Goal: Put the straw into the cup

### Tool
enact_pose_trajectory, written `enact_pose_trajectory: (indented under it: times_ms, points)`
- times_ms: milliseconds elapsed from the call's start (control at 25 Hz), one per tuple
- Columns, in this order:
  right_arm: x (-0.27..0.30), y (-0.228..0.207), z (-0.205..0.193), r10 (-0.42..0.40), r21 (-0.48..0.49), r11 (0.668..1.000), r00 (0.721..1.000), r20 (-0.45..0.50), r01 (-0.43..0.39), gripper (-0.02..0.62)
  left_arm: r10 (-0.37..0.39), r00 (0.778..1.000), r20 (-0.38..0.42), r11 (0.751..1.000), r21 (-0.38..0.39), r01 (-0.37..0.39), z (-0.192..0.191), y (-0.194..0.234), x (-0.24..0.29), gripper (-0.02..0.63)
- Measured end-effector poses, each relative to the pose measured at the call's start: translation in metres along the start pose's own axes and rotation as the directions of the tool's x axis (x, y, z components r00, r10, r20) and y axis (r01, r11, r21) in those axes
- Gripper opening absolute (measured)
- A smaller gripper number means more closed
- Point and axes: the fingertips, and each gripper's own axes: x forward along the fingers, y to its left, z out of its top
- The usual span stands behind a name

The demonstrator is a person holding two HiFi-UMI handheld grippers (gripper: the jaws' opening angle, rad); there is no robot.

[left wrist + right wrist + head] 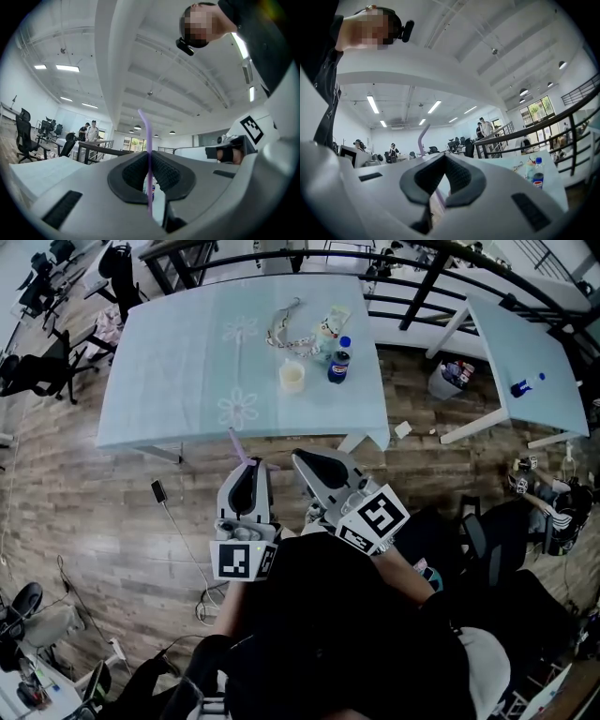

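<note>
left gripper [251, 471] clamped on the straw [149, 140], held upright for insertion; right gripper [314, 463] closed, empty. cup [292, 376] stands well ahead, nearer the table's [169, 352] right edge.

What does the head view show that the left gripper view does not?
Only the head view lays out the whole table, with the cup beside the bottle. Only the left gripper view shows the left tool shut on the purple straw, and people far behind. Both show the straw and the right tool.
</note>
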Motion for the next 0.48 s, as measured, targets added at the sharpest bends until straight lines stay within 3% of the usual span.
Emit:
enact_pose_trajectory:
  times_ms: [480]
  points:
    - [0.002, -0.027, -0.006, -0.048, 0.040, 0.998, 0.999, 0.006, 0.047, 0.009, -0.004, 0.998, -0.061, 1.000, 0.026, 0.006, -0.021, 0.009, 0.024, 0.029]
